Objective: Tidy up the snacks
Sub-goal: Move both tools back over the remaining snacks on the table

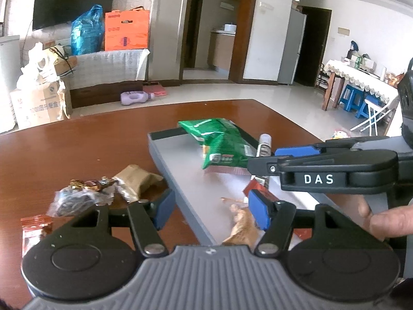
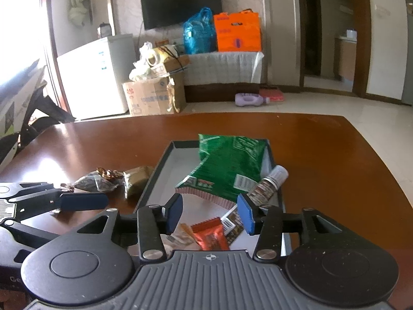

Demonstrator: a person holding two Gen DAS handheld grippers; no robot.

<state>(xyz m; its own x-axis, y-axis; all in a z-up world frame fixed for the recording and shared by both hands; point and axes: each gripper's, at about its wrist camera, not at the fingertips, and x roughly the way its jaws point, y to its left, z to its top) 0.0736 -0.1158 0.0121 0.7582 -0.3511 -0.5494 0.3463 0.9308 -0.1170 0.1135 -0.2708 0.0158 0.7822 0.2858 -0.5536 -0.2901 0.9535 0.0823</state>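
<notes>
I'm working over a glossy brown table (image 2: 322,160) in a lived-in room: tiled floor, a dark TV (image 2: 180,5) on the far wall, an orange bag (image 2: 237,32) and a blue bag (image 2: 198,32) on a covered bench, cardboard boxes (image 2: 152,98) and a small white fridge (image 2: 98,77) toward 10 o'clock in the right wrist view.

A grey tray (image 2: 165,178) lies at 12 o'clock from my right gripper (image 2: 210,213). In it are a green bag (image 2: 229,165) at the far end, a small bottle (image 2: 271,183) leaning on the right rim, and red (image 2: 210,237) and orange (image 1: 242,230) packets at the near end. Loose snacks (image 1: 103,188) lie on the table just left of the tray.

The right jaws stand partly apart over the near packets with nothing between the pads. My left gripper (image 1: 211,210) straddles the tray's left rim, jaws moderately wide and empty.

The table's far half and right side are bare wood; its far right corner rounds off toward the open floor.
</notes>
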